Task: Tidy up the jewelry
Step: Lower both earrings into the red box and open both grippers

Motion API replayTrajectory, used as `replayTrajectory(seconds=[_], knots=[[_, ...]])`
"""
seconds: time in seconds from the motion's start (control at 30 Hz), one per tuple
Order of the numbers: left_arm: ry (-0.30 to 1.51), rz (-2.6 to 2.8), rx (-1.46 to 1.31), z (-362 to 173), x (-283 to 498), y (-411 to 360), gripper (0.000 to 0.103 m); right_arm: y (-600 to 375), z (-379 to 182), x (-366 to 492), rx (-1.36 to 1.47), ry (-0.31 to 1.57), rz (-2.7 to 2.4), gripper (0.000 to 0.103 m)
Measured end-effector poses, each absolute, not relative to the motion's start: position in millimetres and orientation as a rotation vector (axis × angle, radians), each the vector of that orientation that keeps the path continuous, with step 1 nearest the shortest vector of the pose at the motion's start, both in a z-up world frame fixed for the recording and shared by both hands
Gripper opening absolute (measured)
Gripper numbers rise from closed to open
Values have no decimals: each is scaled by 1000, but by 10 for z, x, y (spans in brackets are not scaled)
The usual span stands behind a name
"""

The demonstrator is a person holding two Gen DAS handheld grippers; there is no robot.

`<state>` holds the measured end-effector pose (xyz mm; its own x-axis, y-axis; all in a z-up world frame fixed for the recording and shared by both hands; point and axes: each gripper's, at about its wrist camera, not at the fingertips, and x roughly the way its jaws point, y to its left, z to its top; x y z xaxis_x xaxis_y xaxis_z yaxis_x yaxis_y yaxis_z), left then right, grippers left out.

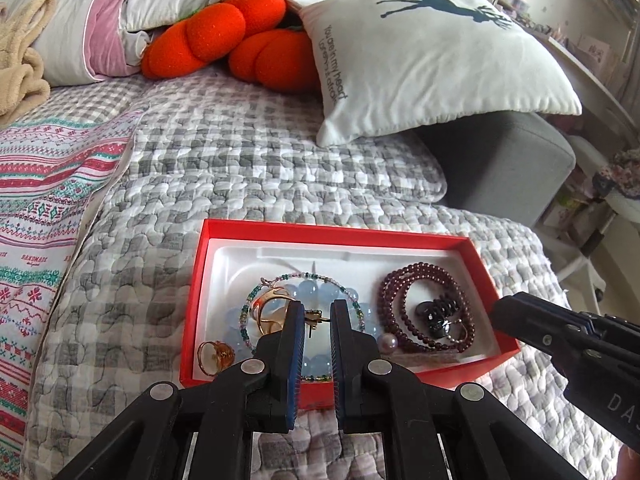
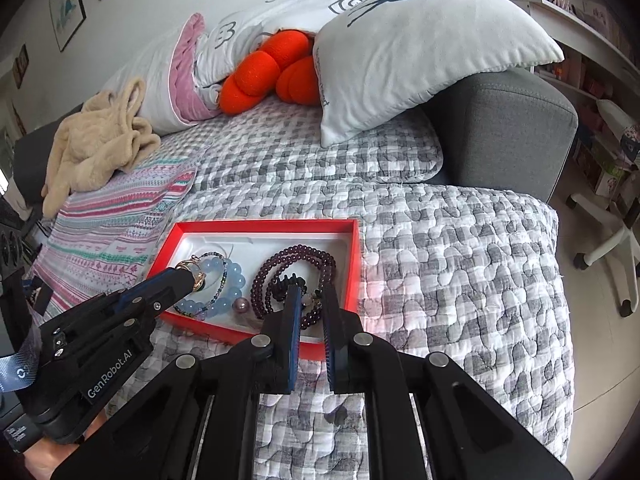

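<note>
A red box point(image 1: 328, 228) with a white liner lies on the checked quilt point(image 1: 248, 168). It holds a blue bead bracelet point(image 1: 304, 292), a dark red bead strand point(image 1: 404, 280), a black hair claw point(image 1: 434, 308), a pearl point(image 1: 390, 340) and a gold ring point(image 1: 216, 354). My left gripper point(image 1: 317, 312) hangs over the box's left half, shut on a small gold earring point(image 1: 318, 322). In the right wrist view it enters from the left, above the blue beads point(image 2: 236, 276). My right gripper point(image 2: 313, 300) is shut with nothing held, above the box's near right corner point(image 2: 340, 344).
The grey sofa arm point(image 2: 512, 128) rises at the back right, with a white deer cushion point(image 2: 400, 48) leaning on it. Orange plush point(image 2: 264, 72), a folded duvet point(image 2: 168, 76) and a beige garment point(image 2: 96, 144) lie at the back. A striped blanket point(image 1: 48, 208) lies left of the box. Chair legs point(image 2: 608, 248) stand on the floor at right.
</note>
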<state>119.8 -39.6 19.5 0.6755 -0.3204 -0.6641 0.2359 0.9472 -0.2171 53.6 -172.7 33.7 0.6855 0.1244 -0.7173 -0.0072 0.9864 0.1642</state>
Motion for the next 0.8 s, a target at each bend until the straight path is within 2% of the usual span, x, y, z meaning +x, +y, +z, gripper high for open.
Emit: replayTrajectory(seconds=[0.07,0.2,0.33,0.4,0.8], knots=[[775,-312,-121,185,1210,-393,10,-1758,322,553,159,816,72,11],[767,-305,-107,243,1166,-374,30,-1784,333,575,166,811,75,11],[768,-274,-65,313,1075,-326,32,-1719,362,604,162,804,87,11],[774,-235,-27,314,1028,-283,38,-1665,371,645,162,801,97,11],[833,-184,22,210,966,-47,41,-1269,324,778,115,801,138,12]])
